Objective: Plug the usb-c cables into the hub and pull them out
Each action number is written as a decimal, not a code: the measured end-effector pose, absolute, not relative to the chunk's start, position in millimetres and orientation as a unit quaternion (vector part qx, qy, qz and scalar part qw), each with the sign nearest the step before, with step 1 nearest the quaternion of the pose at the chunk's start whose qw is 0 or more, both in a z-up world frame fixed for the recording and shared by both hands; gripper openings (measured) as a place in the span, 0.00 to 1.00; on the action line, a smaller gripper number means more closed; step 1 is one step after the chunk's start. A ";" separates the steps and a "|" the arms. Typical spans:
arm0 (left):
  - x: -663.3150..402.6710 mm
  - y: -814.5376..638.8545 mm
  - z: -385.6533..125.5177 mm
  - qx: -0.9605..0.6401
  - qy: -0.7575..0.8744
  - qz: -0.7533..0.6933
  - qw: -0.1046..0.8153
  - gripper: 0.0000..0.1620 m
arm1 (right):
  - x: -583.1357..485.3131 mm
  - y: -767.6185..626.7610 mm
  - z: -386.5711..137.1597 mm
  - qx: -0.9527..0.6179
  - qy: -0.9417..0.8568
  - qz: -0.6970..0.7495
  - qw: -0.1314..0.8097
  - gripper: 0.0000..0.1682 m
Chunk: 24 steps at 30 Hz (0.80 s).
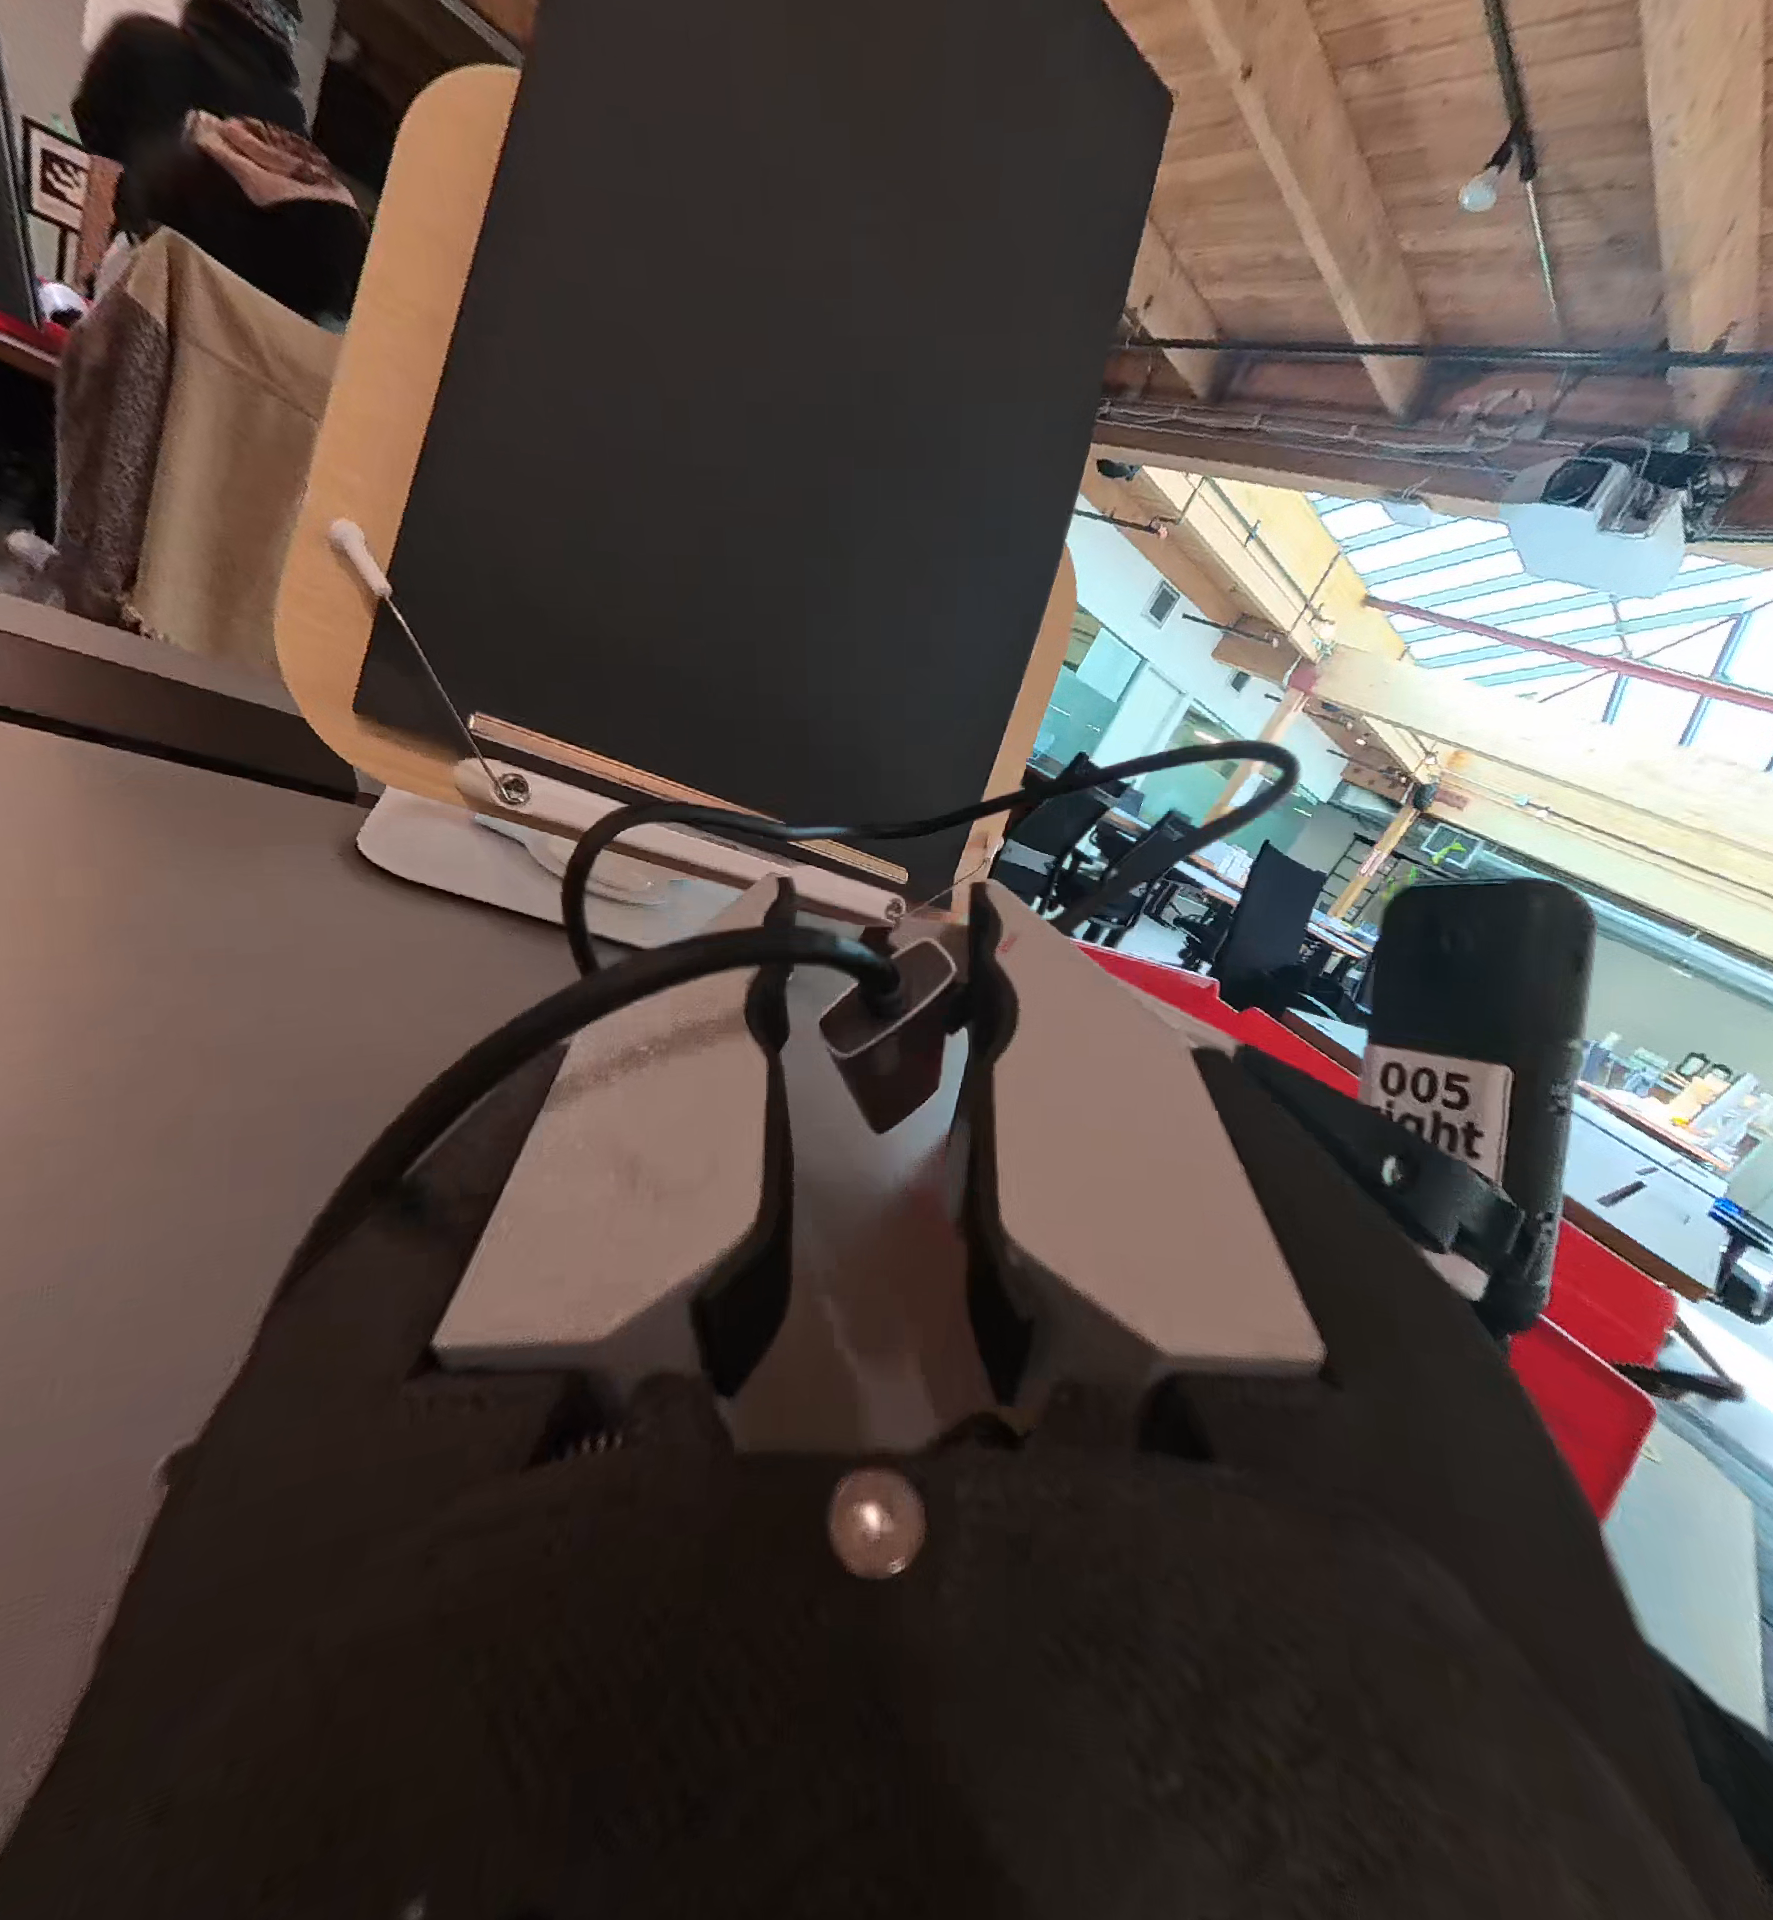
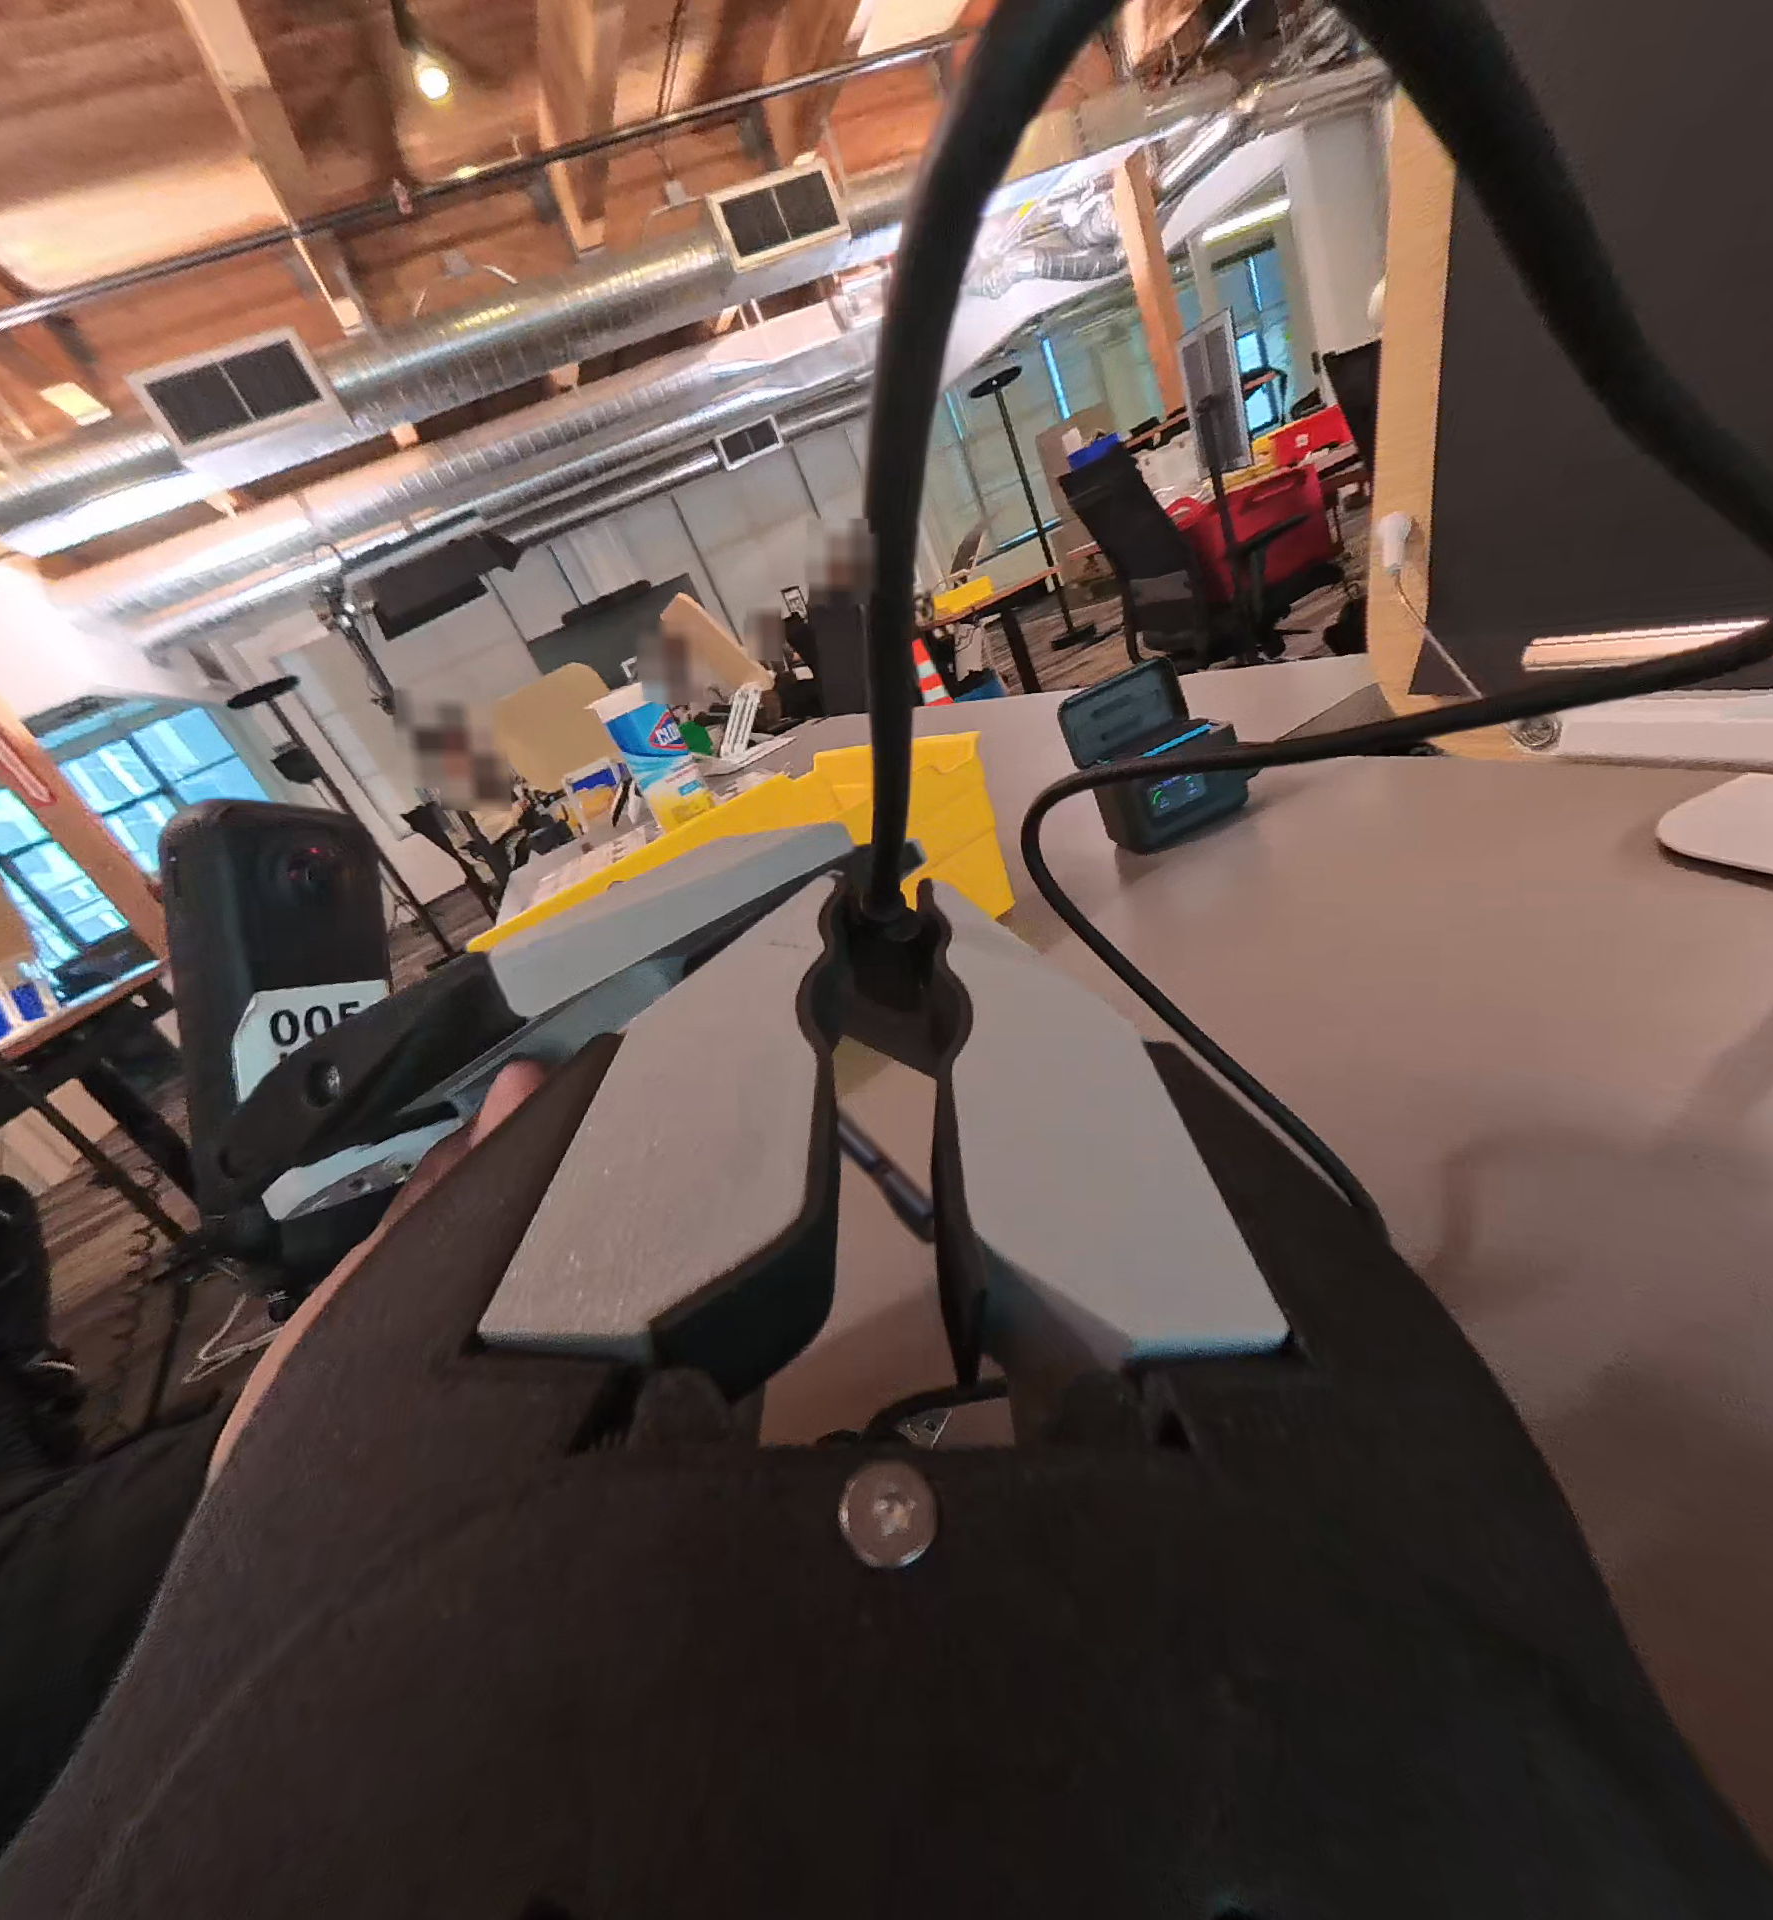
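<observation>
My left gripper [image 1: 882,935] is shut on a small dark grey hub [image 1: 887,1049], held tilted between the fingertips above the table. A thick black cable [image 1: 570,1018] enters the hub's far end and arcs left and down. My right gripper [image 2: 882,914] is shut on a black USB-C plug [image 2: 887,971]. Its cable [image 2: 892,520] rises steeply, loops over to the right and comes back across the table. The plug's tip is hidden, so I cannot tell whether it sits in the hub. The left gripper [image 2: 674,914] lies close on the left in the right wrist view. The right gripper's camera body [image 1: 1474,1039] shows to the right in the left wrist view.
A dark screen [image 1: 757,416] on a white stand base [image 1: 466,852] stands just ahead on the grey table [image 1: 134,1039]. A black charging case [image 2: 1162,769], a yellow bin [image 2: 913,800] and a red bin [image 1: 1588,1351] stand at the table's edges. People sit at desks far behind. Both grippers' tips are close together, under 4 cm apart.
</observation>
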<state>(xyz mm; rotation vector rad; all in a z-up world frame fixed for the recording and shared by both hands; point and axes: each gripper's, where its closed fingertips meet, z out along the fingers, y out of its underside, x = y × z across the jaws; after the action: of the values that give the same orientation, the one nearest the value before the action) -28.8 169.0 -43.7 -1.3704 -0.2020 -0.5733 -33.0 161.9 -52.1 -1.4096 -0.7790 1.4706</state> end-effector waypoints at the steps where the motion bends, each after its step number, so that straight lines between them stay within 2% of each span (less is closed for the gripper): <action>1: -29.3 170.1 -44.3 -0.622 -0.094 -0.264 0.731 0.18 | -33.6 161.9 -53.0 -0.575 -0.317 0.593 0.466 0.05; 11: -27.0 177.5 -53.4 -0.646 -0.040 -0.239 0.724 0.08 | -37.2 165.8 -67.4 -0.604 -0.275 0.626 0.410 0.05; 17: -28.3 175.8 -54.7 -0.666 0.015 -0.133 0.734 0.07 | -38.6 163.3 -69.0 -0.605 -0.274 0.630 0.403 0.05; 24: -24.9 173.4 -58.8 -0.679 0.026 -0.121 0.723 0.05 | -38.8 162.7 -72.3 -0.606 -0.284 0.634 0.388 0.05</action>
<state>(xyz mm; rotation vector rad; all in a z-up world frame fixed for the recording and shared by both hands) -24.9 173.4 -58.8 -1.4996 0.0576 -0.2664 -38.8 162.7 -72.3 -1.5412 -0.7227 1.6128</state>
